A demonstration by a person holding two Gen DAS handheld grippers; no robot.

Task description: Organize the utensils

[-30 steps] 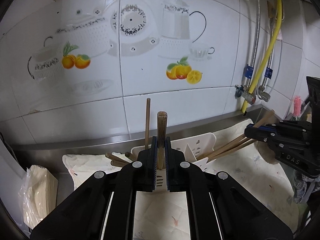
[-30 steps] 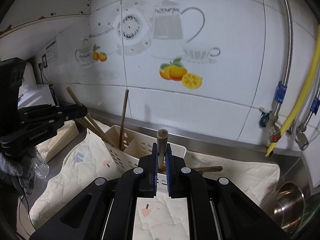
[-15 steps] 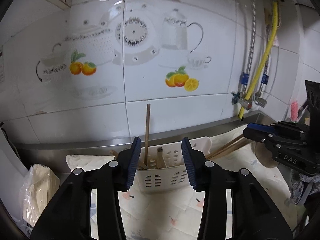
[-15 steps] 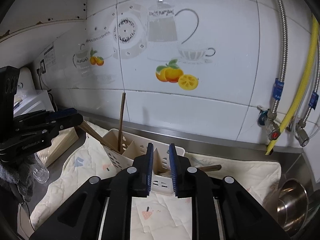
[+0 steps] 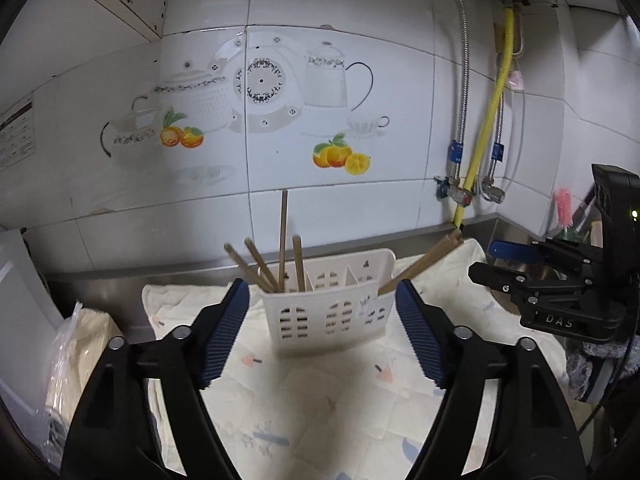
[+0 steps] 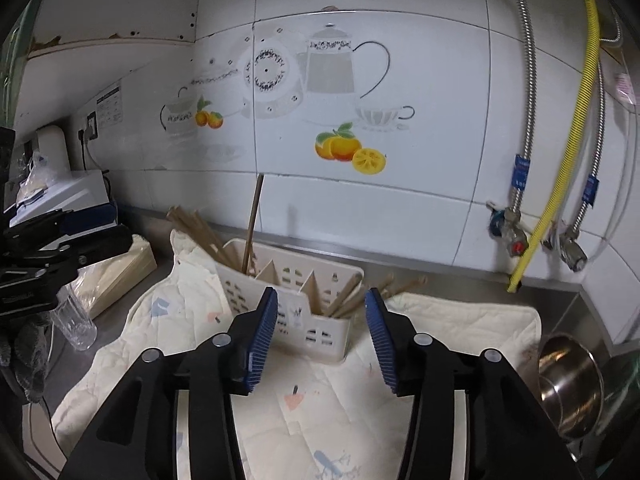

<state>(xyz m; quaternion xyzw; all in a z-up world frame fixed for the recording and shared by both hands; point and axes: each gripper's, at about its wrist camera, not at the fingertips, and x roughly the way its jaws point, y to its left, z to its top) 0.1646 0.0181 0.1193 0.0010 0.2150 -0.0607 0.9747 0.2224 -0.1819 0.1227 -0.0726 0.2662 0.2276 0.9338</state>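
Now both jaws opening, nothing between, left hand-held gripper (image 5: 322,336), right hand-held gripper (image 6: 322,332), utensil caddy (image 5: 328,312) just beyond

A white plastic holder (image 5: 328,312) with little holes stands upright in the middle of the frame, brown wooden chopsticks (image 5: 282,248) sticking out of its left and right pockets.

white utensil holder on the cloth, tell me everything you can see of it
The utensil holder is a white, plastic-looking rectangular caddy with slotted cut-outs in its walls and inner dividers making several compartments. It stands upright on a pale quilted cloth near the steel ledge below the tiled wall. Wooden chopsticks stick up from its left end compartment, one nearly upright and the rest leaning left; another bundle leans out of the right end. Neither gripper touches it.
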